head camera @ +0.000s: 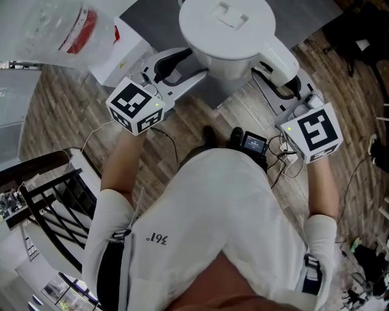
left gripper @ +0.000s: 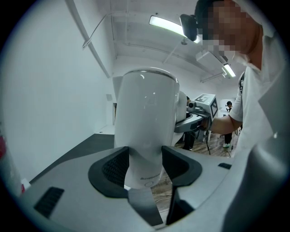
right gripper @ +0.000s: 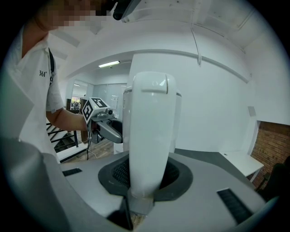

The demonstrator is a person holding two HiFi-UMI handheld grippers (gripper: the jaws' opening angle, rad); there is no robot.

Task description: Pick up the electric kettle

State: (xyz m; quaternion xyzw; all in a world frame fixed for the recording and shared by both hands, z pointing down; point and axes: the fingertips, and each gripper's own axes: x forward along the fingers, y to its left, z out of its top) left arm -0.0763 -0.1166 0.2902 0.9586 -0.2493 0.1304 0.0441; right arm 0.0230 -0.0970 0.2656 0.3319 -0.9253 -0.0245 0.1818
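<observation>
The white electric kettle (head camera: 228, 30) hangs in the air between my two grippers, lid up, in front of the person. My left gripper (head camera: 180, 65) is shut on the kettle's round body (left gripper: 145, 118), whose lower part sits between the black pads (left gripper: 113, 165). My right gripper (head camera: 275, 74) is shut on the kettle's tall white handle (right gripper: 152, 131), which runs down between its pads (right gripper: 118, 173). Each gripper view shows the other gripper behind the kettle: the right gripper (left gripper: 204, 106) and the left gripper (right gripper: 97, 113).
A grey table top (head camera: 155, 18) lies beyond the kettle, with a white box (head camera: 124, 51) and a clear plastic bag (head camera: 73, 27) at its left. A black rack (head camera: 48, 194) stands at the left. Cables and a small black device (head camera: 253, 144) lie on the wooden floor.
</observation>
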